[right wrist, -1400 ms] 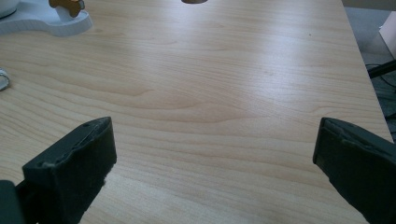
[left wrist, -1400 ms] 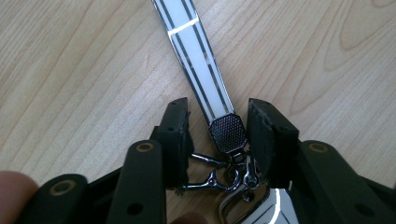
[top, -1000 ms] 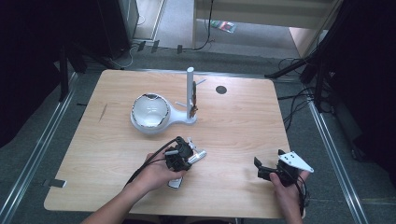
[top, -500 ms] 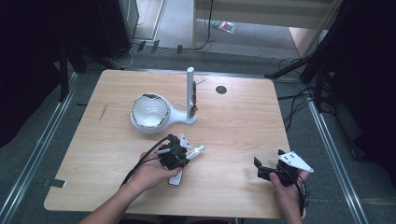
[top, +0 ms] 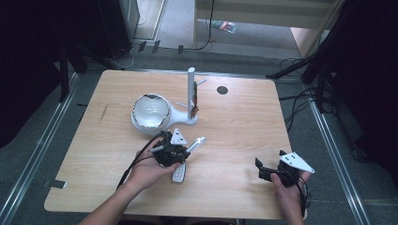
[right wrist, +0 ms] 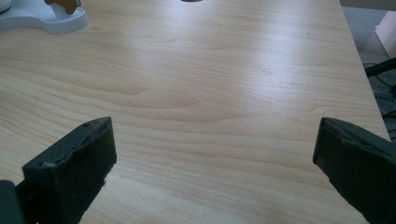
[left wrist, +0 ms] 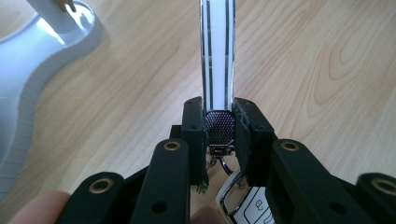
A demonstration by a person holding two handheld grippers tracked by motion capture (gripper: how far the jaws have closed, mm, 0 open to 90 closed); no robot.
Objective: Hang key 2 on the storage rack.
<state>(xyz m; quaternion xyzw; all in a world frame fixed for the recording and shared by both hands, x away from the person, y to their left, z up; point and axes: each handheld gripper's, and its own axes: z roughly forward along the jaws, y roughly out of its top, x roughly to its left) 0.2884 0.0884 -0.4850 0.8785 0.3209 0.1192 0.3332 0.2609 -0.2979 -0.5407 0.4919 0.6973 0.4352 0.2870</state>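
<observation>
Left gripper (left wrist: 219,135) pinches the key fob's metal strap (left wrist: 217,56); best to lift slowly toward the white stand (top: 190,93), since the key fob (top: 179,174) dangles.

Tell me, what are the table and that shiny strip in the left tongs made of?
The table looks like pale wood or wood-look laminate: grain lines, soft sheen. The strip, clamped in the left tongs, seems polished metal: mirror-bright with dark reflected stripes, though glossy plastic is possible.

Tongs (left wrist: 219,135) clamped on chrome keychain bar (left wrist: 217,60), car key fob (left wrist: 247,205) dangling
</observation>
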